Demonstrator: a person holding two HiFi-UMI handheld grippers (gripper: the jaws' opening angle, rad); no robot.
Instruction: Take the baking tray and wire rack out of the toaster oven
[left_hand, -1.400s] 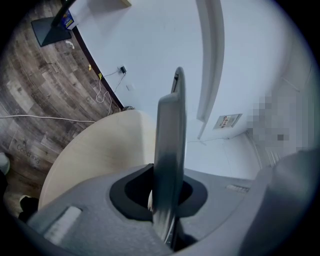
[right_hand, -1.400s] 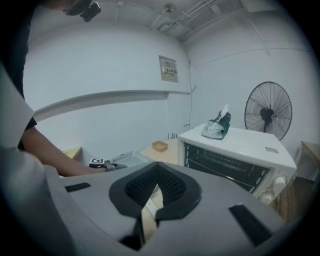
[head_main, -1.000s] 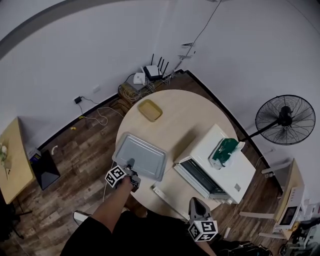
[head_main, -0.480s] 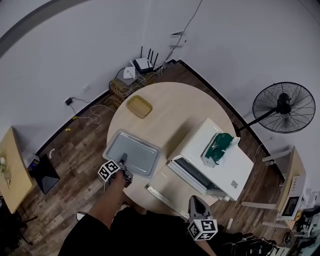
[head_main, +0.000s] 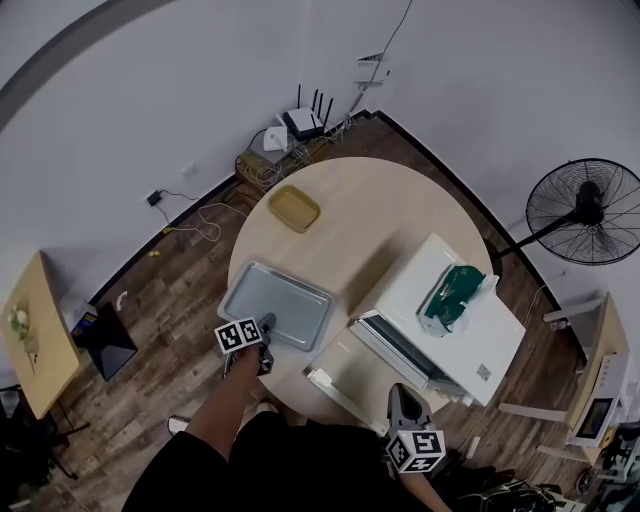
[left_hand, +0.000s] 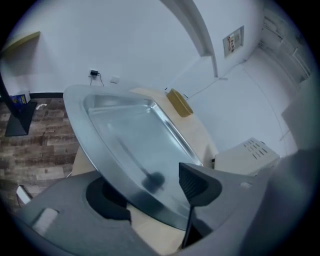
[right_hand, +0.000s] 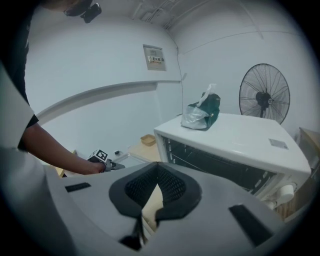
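Observation:
The grey baking tray (head_main: 280, 303) lies on the round table (head_main: 370, 215), left of the white toaster oven (head_main: 455, 330). My left gripper (head_main: 265, 327) is at the tray's near rim and its jaws are opening. In the left gripper view the tray (left_hand: 130, 145) rim passes between the jaws of the left gripper (left_hand: 150, 192), with the pads apart from it. The oven door (head_main: 352, 372) hangs open and the wire rack (right_hand: 210, 160) shows inside. My right gripper (head_main: 400, 402) hovers shut and empty in front of the oven; its closed tips (right_hand: 146, 212) hold nothing.
A green and white bag (head_main: 452, 292) sits on top of the oven. A small yellow dish (head_main: 294, 208) lies at the table's far side. A standing fan (head_main: 585, 225) is at the right, and a router with cables (head_main: 305, 122) lies on the floor by the wall.
The left gripper's marker cube has rolled to face up and its jaws have spread on the tray's near rim. The right gripper has shifted slightly in front of the oven.

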